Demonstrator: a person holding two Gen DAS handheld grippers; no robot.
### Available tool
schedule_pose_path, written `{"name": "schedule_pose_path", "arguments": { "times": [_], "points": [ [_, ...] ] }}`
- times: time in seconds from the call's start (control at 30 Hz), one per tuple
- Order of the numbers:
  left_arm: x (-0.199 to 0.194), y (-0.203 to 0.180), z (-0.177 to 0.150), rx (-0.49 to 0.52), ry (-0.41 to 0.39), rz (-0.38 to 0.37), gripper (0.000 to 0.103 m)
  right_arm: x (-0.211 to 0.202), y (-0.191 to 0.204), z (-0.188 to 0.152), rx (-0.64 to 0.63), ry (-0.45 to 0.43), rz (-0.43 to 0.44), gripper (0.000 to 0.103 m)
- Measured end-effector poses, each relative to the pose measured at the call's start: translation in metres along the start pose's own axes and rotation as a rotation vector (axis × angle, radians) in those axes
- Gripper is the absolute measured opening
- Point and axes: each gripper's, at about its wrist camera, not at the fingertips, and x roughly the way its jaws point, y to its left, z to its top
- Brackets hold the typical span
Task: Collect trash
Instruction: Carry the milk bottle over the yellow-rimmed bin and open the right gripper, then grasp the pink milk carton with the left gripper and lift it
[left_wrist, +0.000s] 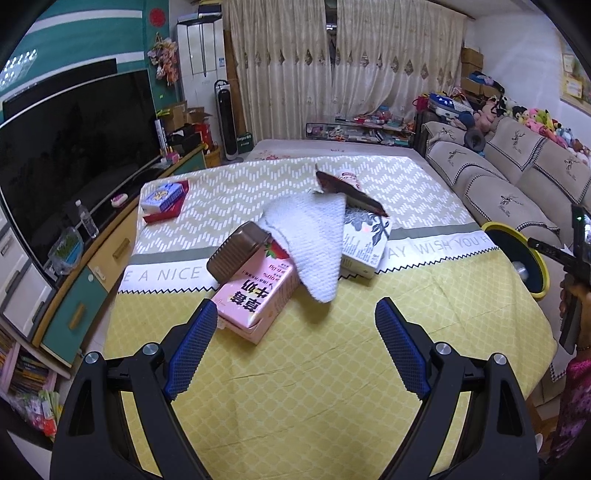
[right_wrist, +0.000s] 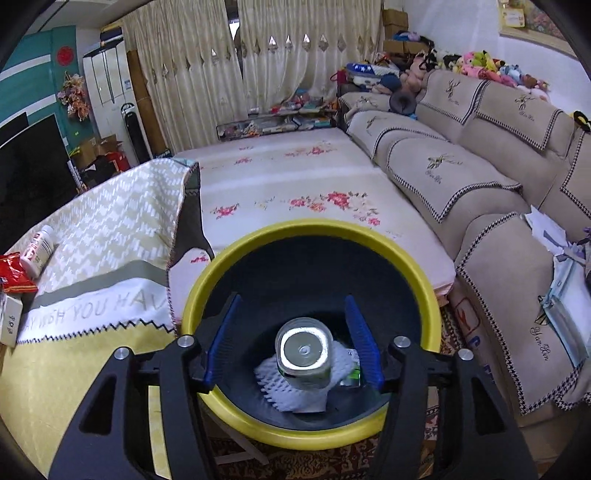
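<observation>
Right gripper (right_wrist: 291, 341) hangs spread wide over the yellow-rimmed black bin (right_wrist: 402, 254), a clear plastic bottle (right_wrist: 303, 352) between its fingers, untouched. Left gripper (left_wrist: 295, 347) gapes empty, pink strawberry-milk carton (left_wrist: 255, 299) just ahead-left.

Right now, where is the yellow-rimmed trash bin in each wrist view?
Left wrist: the yellow-rimmed bin sits at the far right edge, beside the table.
Right wrist: it fills the lower centre, directly under the open right gripper, its rim at.
Shared landmark: the tablecloth's "WISH YOU" band.

Yellow-rimmed black bin (right_wrist: 424, 280); pink carton (left_wrist: 255, 299) — white cloth (left_wrist: 314, 236).
</observation>
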Motion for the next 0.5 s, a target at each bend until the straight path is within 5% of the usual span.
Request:
{"name": "schedule_pose_path", "arguments": {
  "times": [0.5],
  "points": [
    [0.070,0.044,0.002,0.086,0.068,-0.029,0.078,-0.013,0.025,-0.007,-0.029,0.010,0.059,0.059]
  ]
}}
